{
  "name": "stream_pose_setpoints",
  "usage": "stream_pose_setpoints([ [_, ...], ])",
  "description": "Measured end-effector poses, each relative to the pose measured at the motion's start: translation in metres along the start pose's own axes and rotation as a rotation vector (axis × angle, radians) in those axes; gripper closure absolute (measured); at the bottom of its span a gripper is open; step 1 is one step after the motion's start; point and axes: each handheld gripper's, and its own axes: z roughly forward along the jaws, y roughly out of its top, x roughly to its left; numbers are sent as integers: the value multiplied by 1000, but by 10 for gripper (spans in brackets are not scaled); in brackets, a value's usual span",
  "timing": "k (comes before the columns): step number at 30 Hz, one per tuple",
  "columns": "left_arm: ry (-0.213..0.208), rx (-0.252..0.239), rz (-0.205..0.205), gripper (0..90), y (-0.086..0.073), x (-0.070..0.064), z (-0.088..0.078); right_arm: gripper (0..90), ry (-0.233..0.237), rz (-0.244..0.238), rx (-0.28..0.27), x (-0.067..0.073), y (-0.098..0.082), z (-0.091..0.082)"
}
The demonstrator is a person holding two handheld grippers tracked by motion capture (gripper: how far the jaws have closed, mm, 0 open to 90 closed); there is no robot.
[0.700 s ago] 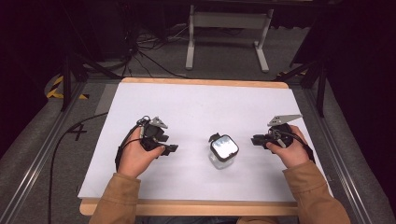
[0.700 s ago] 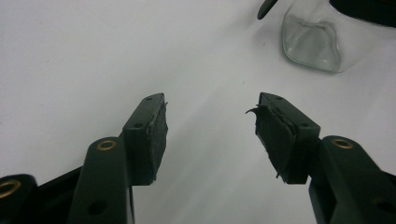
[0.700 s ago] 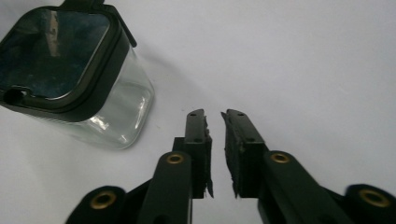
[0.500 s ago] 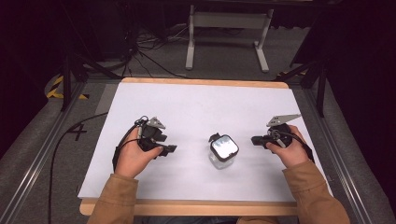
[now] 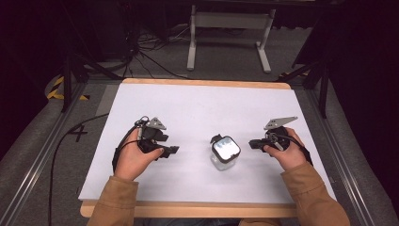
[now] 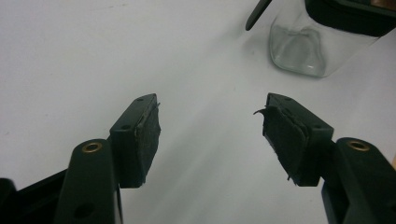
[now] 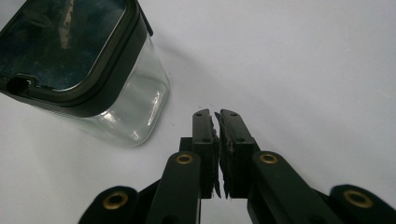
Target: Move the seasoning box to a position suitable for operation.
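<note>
Glass is the material of the small square jar (image 5: 225, 155) that stands upright on the white tabletop (image 5: 197, 108), with a black-rimmed lid (image 5: 226, 147) closed on top. It stands between the two tools, in front of the tips of both, nearer to the right tool than to the left one, and neither tool touches it.

The left tool (image 5: 172, 150) lies low over the tabletop in the person's left hand (image 5: 134, 157). In the left gripper view its jaws stand wide apart, with only bare white surface between the pads (image 6: 148, 135); the base of the jar (image 6: 299, 49) shows ahead and to the right of them, well apart.

The right tool (image 5: 253, 142) is closed: in the right gripper view its two pads (image 7: 211, 140) meet with nothing between them, and the jar (image 7: 116, 102) stands just to the left of the tips, near but free.

Compared with a moment ago, very little has changed. The right hand (image 5: 284, 150) has come slightly closer to the jar and sits a bit lower, while the left hand and the jar keep their places.

I judge from this that the work on the jar has not really started. The right tool must open before it can take the lid or the body, and the left tool, already wide, seems ready to steady the glass from its side.
</note>
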Motion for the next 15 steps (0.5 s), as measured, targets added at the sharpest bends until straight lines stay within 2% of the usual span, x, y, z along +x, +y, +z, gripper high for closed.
stream_pose_setpoints([
  [7,-23,5,22,347,2,-6,5,862,33,-36,45,7,0,16],
  [10,-31,8,31,346,4,-9,6,861,21,-48,67,10,0,22],
  [15,-31,19,43,343,5,-11,9,862,32,-55,79,13,-1,31],
])
